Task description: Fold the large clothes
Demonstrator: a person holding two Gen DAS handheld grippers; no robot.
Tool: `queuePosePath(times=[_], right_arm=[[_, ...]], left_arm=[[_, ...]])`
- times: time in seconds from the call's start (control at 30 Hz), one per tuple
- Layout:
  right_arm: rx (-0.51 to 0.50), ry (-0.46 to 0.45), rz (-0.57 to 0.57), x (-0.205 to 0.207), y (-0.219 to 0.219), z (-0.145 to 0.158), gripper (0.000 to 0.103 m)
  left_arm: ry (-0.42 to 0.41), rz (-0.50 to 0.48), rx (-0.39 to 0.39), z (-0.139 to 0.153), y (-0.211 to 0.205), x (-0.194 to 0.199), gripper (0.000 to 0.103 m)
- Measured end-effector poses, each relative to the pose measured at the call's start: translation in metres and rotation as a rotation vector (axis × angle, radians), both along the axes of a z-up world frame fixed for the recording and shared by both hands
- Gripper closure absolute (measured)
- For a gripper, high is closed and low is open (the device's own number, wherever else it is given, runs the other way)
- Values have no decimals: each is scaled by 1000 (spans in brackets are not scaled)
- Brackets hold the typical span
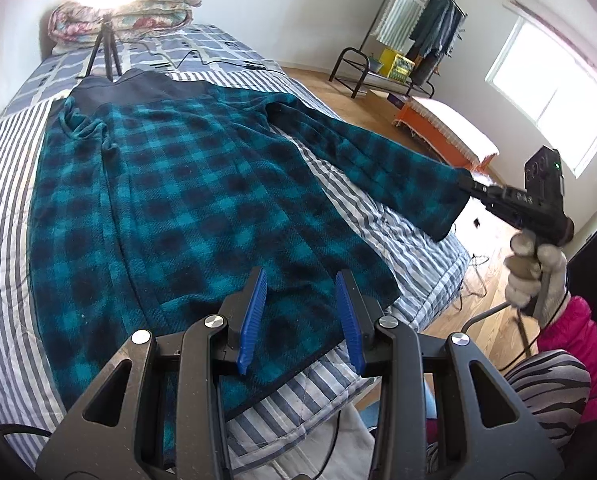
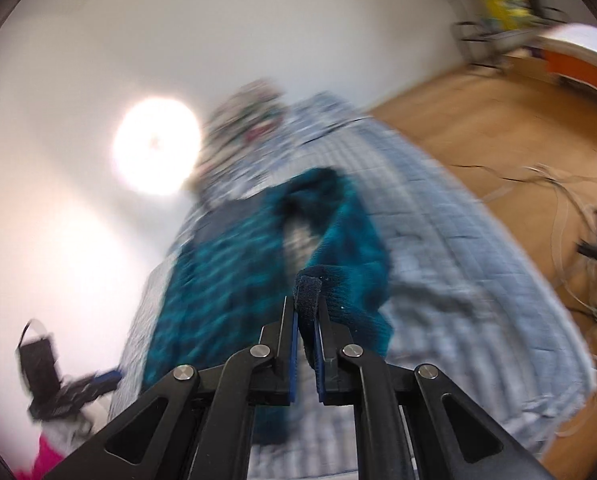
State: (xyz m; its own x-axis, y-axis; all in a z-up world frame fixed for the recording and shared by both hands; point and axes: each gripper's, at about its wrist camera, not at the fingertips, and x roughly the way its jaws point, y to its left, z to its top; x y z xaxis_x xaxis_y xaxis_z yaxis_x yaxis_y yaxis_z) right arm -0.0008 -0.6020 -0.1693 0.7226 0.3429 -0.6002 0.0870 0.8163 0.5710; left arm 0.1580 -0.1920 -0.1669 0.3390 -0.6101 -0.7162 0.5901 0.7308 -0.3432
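Bedroom, wood floor, window at right, clothes rack [image 1: 418, 20] in the far corner. Striped bed [image 1: 2, 208] carries a teal plaid robe [image 1: 186, 200] laid flat, collar end toward a tripod [image 1: 105, 50] and a folded quilt [image 1: 138, 4] at the head of the bed.

Left claw [image 1: 300, 316]: blue pads spread, hovering over the robe's near hem, nothing between them.

Right claw [image 2: 307, 320]: pressed together, pinching the dark cuff edge of the robe's sleeve [image 1: 398, 168]. Seen from the left wrist, the sleeve stretches out past the bed edge, off the mattress, toward the gloved hand [image 1: 538, 276] holding that claw. Right wrist view is smeared with motion blur.

Risks, as judged:
- Grip is on a narrow bite of thick fleece at the cuff rim; a quick swing could pull it out of the pads, dropping the sleeve to the floor.
- Robe body is unpinned, since the left claw holds nothing. Tugging the sleeve may drag the shoulder and skew the flat layout.
- Cables [image 1: 202, 58] and the tripod lie near the collar; a shifting robe could snag them.
- Sleeve may land twisted if rolled while carried.
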Motion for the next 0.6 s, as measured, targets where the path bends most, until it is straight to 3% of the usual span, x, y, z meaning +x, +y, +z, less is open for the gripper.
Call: queuePosePath(times=[0.13,0.33,0.53,0.57,0.6], right_arm=[[16,3,189,15,54,3,99],[-91,83,500,32,147,-26,101],[-165,173,640,35,191,-67,100],[-165,181,657,34,194,-71,95],[-158,184,673,32,196,-72,93]], left_arm=[[30,41,-40,0,13,4,67],[91,73,-115,-6,18,7,67],[169,92,-153,-25,4,13,67],[194,92,-160,-32,0,15,64],[217,91,-167,-38,-5,16,55]])
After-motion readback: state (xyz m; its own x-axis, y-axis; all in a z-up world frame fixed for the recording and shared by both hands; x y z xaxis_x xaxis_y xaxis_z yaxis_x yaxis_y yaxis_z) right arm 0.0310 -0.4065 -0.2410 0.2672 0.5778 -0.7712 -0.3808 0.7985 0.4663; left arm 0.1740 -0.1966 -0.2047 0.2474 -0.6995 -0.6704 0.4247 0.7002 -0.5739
